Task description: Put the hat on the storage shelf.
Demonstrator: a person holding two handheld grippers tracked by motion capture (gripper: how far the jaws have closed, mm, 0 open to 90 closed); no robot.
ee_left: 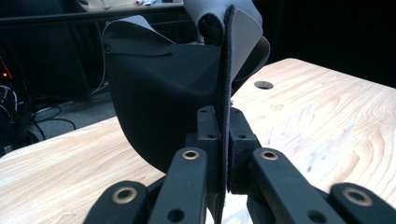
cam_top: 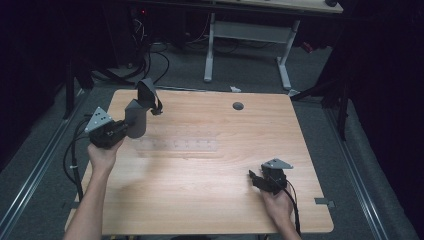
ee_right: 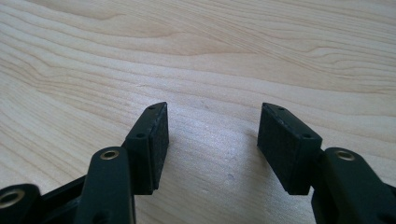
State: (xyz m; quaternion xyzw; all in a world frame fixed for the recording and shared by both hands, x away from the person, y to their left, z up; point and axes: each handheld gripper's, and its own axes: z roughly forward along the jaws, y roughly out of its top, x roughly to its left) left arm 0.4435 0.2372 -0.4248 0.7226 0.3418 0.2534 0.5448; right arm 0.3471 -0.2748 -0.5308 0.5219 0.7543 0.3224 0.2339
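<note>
Across the wooden tabletop (cam_top: 200, 170) we see bare grain under dim light. Over its far left corner we hold up a dark grey fabric pouch (cam_top: 136, 117), its edge clamped between the jaws of our left hand-held gripper (ee_left: 224, 154). Near the right front edge our right hand-held gripper (ee_right: 212, 140) rests low, jaws apart around nothing.
</note>
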